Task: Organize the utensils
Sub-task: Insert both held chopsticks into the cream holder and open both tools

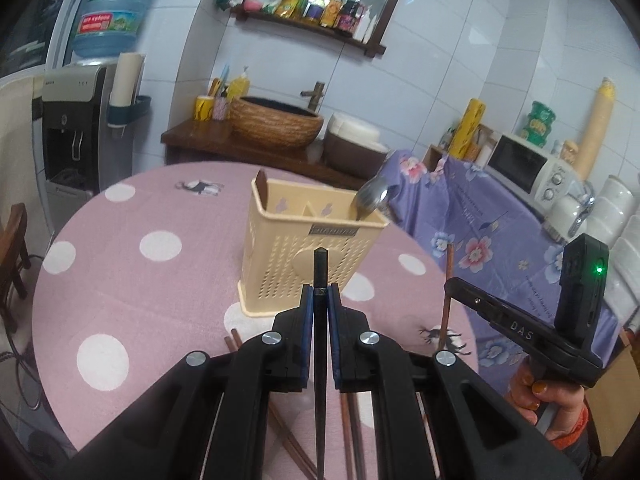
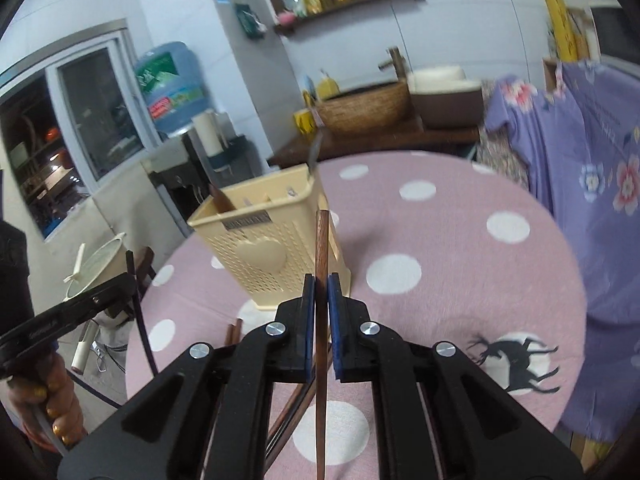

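Observation:
A cream perforated utensil holder [image 1: 304,264] stands on the pink dotted table; it also shows in the right wrist view [image 2: 268,248]. A metal spoon [image 1: 370,198] and a brown utensil [image 1: 262,190] stand in it. My left gripper [image 1: 320,292] is shut on a black chopstick [image 1: 320,344], held upright in front of the holder. My right gripper [image 2: 321,284] is shut on a brown chopstick [image 2: 321,248], just right of the holder. In the left wrist view the right gripper [image 1: 450,286] holds the brown chopstick [image 1: 446,304]. Several brown chopsticks [image 1: 234,340] lie on the table beneath the grippers.
The round table [image 1: 120,280] has a pink cloth with white dots. Behind it are a wooden counter with a woven basin [image 1: 276,122] and a water dispenser [image 1: 76,120]. A purple floral cloth [image 1: 500,220] covers furniture at the right, with a microwave [image 1: 532,168] on it.

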{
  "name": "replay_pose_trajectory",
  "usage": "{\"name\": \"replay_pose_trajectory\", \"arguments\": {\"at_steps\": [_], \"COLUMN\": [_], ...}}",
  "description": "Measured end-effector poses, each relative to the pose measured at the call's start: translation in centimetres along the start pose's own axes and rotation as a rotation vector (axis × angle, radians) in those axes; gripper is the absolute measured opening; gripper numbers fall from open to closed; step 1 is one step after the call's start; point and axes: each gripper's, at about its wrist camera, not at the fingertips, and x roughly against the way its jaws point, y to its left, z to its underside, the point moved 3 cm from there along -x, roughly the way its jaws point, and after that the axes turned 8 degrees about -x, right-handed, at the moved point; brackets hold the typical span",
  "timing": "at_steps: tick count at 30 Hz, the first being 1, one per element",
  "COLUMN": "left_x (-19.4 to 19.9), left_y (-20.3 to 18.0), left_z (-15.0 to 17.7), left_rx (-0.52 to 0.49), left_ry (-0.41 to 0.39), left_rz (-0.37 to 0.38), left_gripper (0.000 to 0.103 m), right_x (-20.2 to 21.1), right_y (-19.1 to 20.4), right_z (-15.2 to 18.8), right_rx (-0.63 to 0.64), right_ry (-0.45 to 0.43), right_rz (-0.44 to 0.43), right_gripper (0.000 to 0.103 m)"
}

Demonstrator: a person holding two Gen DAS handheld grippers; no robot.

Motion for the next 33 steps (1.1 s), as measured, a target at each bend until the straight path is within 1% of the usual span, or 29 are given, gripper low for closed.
{"name": "replay_pose_trajectory", "arguments": {"at_steps": [2,5,16,23,27,30,33], "left_x": [0.8,1.3,1.1,1.6,2.3,2.9,3.4], "left_y": [-0.5,-1.0,-1.4,-1.7,-1.7,-1.3,-1.1], "left_z": [-0.7,-1.7,-2.7,-3.9,-6.1,-8.9,-12.0], "left_rx": [-0.011,-0.035,-0.046,-0.07,-0.089,-0.079,-0.073], "left_ry": [-0.025,-0.056,-0.071,-0.09,-0.122,-0.153,-0.189], "left_rz": [0.011,0.001,-0.012,-0.033,-0.053,-0.063,-0.084], "left_gripper": [0.008,0.008,0.008,0.008,0.008,0.008,0.008], "right_x": [1.3,2.0,3.0,4.0,4.7,5.3,5.4], "right_y": [0.4,0.7,1.6,3.1,4.9,6.7,8.4], "right_z": [-0.7,-1.3,-1.9,-3.3,-5.8,-8.9,-12.3], "right_rx": [0.017,0.027,0.052,0.085,0.108,0.136,0.144], "right_ry": [-0.022,-0.034,-0.052,-0.076,-0.121,-0.204,-0.265], "right_rz": [-0.019,-0.028,-0.039,-0.06,-0.08,-0.072,-0.068], "right_gripper": [0.007,0.007,0.007,0.007,0.007,0.007,0.007]}}
